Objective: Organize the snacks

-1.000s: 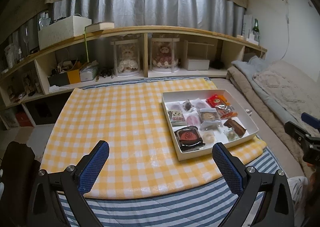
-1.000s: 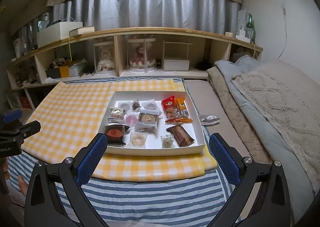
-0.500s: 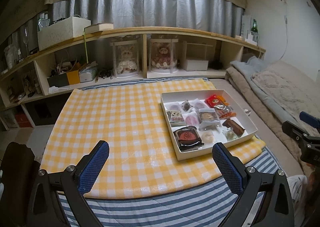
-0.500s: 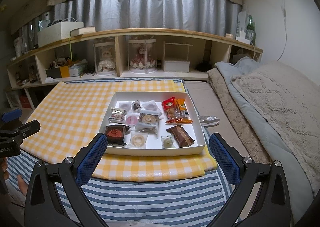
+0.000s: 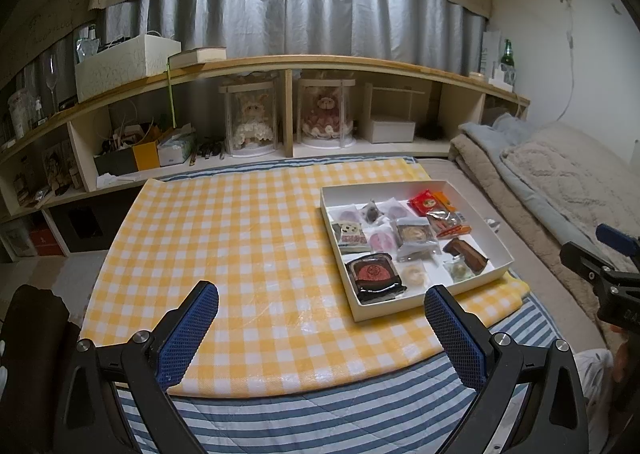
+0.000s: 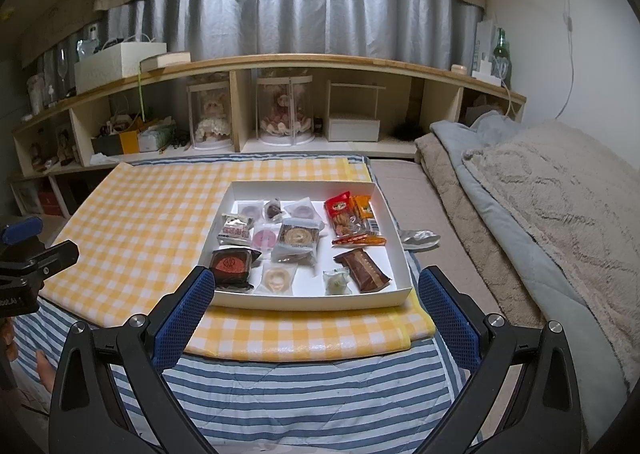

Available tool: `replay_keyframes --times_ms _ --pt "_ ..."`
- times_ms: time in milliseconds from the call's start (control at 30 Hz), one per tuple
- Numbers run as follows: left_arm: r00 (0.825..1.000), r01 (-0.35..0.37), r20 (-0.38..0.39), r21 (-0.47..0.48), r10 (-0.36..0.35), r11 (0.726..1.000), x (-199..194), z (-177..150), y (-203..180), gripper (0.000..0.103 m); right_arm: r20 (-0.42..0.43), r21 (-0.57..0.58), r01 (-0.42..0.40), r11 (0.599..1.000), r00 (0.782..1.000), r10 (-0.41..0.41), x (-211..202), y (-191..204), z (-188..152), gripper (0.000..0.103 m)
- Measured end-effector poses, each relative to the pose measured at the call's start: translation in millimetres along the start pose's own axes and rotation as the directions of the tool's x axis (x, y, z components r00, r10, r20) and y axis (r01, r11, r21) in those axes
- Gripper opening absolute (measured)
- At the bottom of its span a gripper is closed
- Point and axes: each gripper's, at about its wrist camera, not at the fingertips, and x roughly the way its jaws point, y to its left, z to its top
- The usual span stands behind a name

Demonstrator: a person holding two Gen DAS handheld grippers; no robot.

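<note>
A shallow white box lies on the yellow checked cloth and holds several wrapped snacks. Among them are a dark square cake pack, a brown bar and a red cookie pack. My right gripper hangs open just short of the box's near wall, nothing between its fingers. My left gripper is open over the cloth, left of the box and nearer than it.
A crumpled silver wrapper lies right of the box. Blankets pile up on the right. A low shelf unit with two doll cases and boxes runs along the back. A blue striped quilt lies under the cloth.
The left wrist view has drifted slightly, so the box sits a little further left and lower in it. The right view is almost the same. Both grippers stay open.
</note>
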Motion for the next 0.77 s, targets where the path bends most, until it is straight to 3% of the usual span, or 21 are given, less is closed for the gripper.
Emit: replay_keyframes --times_ms 767 --pt "1.0 -0.008 0.009 -0.004 0.008 1.0 -4.0 -0.7 -2.8 0.103 0.002 -0.004 0.001 1.0 1.0 -0.001 0.7 -1.0 -0.5 0.103"
